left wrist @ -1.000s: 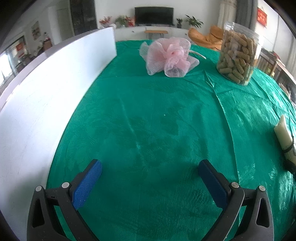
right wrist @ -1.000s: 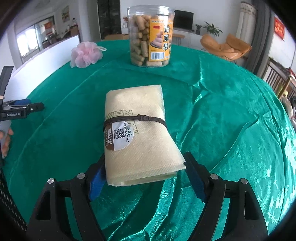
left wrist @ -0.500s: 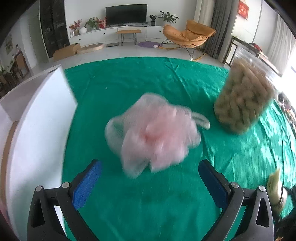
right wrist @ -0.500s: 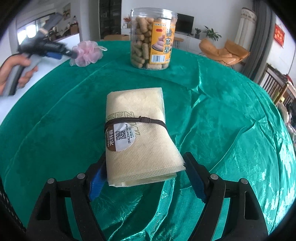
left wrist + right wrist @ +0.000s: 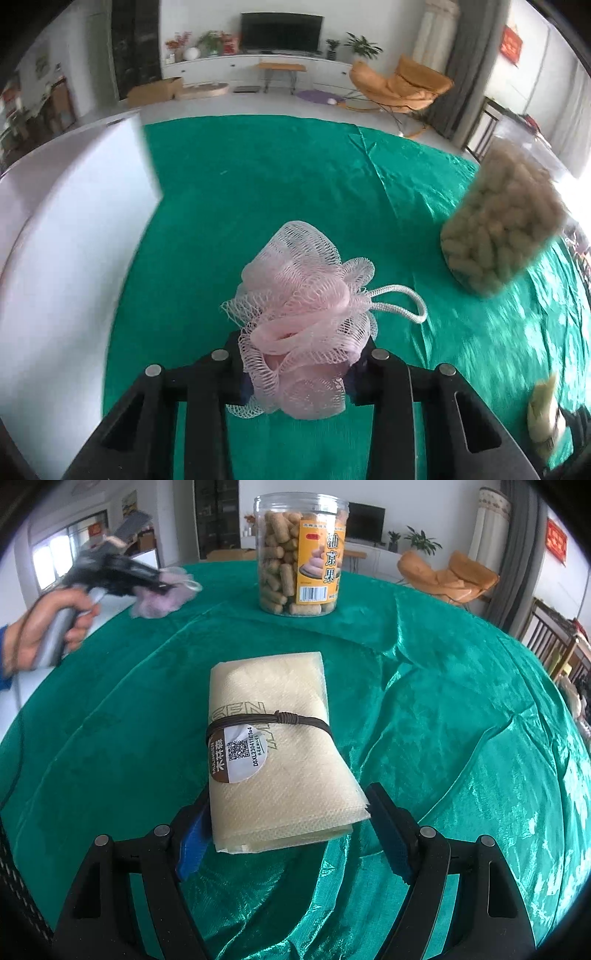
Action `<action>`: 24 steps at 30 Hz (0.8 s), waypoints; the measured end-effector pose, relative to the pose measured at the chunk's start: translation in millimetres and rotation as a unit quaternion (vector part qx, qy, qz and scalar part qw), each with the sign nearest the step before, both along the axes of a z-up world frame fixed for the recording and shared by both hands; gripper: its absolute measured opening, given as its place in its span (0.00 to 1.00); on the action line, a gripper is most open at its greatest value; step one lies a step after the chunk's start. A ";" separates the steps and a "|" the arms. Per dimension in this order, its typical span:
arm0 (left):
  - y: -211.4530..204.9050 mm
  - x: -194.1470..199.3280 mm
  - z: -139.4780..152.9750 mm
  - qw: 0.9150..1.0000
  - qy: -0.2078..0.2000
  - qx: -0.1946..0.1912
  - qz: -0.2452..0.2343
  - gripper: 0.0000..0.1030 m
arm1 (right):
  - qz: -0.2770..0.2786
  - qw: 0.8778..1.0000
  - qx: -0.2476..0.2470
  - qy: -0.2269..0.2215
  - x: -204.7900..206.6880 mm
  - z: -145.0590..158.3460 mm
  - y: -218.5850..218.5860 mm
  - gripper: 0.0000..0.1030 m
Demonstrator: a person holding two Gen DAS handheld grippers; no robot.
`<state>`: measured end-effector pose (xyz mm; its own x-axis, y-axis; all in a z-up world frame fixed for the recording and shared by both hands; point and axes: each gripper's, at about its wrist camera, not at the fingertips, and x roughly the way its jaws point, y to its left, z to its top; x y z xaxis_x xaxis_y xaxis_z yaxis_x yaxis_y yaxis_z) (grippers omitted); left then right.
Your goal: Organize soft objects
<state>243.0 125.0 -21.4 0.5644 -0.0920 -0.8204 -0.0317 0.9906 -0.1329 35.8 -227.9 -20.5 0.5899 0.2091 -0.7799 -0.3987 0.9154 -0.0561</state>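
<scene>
A pink mesh bath sponge (image 5: 303,325) with a white cord loop fills the gap of my left gripper (image 5: 303,347). The jaws are closing and both fingers squeeze its lower half. In the right wrist view that gripper (image 5: 147,583) and the sponge (image 5: 162,598) show blurred at the far left, with a hand (image 5: 40,635) on the handle. A folded cream cloth (image 5: 273,701), tied with a brown cord and labelled, lies between the fingers of my right gripper (image 5: 289,794). Both fingers rest against its near end. Its far end lies on the tablecloth.
A clear jar of snack sticks (image 5: 301,554) stands behind the cloth, right of the sponge (image 5: 498,221). A white board (image 5: 74,258) runs along the table's left side. Green shiny tablecloth (image 5: 443,701) covers the round table. The cream cloth (image 5: 543,413) shows at the lower right.
My left gripper moved across the table to the pink sponge and its wide-open jaws closed on it. The right gripper and the cream cloth stayed still.
</scene>
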 end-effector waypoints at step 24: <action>-29.3 -190.3 -39.9 0.998 0.005 0.046 0.029 1.00 | -0.004 1.000 0.007 0.004 1.1 0.4 -1.8 0.79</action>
